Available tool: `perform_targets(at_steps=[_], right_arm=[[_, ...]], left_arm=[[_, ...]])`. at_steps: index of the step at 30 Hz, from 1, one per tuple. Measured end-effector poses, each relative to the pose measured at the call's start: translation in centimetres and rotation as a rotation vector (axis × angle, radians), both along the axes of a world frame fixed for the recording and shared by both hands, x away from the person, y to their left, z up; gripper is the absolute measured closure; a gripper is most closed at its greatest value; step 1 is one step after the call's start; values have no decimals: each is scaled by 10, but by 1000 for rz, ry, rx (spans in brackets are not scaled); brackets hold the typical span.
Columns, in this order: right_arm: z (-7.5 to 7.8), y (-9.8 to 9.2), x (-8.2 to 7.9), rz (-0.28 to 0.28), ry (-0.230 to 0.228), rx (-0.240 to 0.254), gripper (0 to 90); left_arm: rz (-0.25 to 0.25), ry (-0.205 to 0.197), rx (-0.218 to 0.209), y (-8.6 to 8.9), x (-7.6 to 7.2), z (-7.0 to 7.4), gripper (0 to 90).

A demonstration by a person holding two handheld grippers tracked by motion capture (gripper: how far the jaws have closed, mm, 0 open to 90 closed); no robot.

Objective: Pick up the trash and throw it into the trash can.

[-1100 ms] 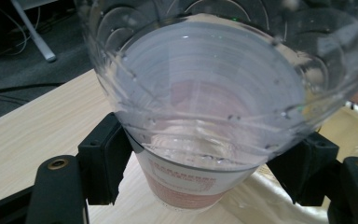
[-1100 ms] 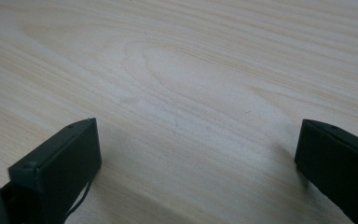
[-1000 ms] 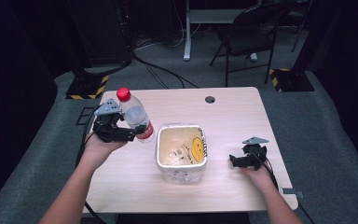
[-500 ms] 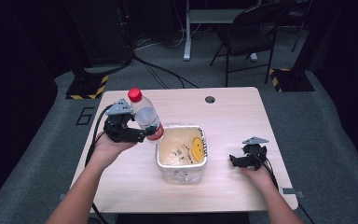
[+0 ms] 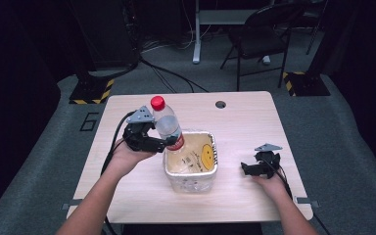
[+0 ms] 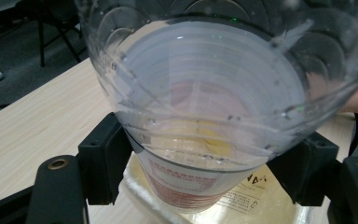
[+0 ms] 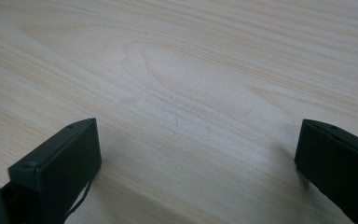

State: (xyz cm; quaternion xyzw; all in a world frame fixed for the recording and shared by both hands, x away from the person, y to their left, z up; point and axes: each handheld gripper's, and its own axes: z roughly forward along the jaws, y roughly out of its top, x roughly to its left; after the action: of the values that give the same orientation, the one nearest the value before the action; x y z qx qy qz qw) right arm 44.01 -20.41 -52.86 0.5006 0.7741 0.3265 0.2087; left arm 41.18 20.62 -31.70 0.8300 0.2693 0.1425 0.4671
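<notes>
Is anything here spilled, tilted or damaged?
Nothing is spilled or broken. The bottle leans, but only because the left tool grips it above the tub's left rim, red cap on. The right tool rests open on the table.

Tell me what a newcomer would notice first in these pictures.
First comes the clear water bottle with its red cap, clamped in the left hand-held gripper and held at the left rim of the white tub at mid-table. The yellow smiley face inside the tub draws the eye next. The right hand-held gripper rests open on the bare wooden table, to the tub's right.
</notes>
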Motion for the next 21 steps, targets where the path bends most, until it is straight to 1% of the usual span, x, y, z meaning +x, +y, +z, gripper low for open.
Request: perform_targets(at_steps=[5, 11, 21], right_arm=[[0, 0, 0, -1, 0, 1, 0], [0, 0, 0, -1, 0, 1, 0], [0, 0, 0, 3, -1, -1, 0]], left_arm=[[-2, 8, 11, -5, 2, -8, 272], [-10, 31, 18, -9, 3, -20, 272], [-27, 43, 27, -17, 3, -37, 272]])
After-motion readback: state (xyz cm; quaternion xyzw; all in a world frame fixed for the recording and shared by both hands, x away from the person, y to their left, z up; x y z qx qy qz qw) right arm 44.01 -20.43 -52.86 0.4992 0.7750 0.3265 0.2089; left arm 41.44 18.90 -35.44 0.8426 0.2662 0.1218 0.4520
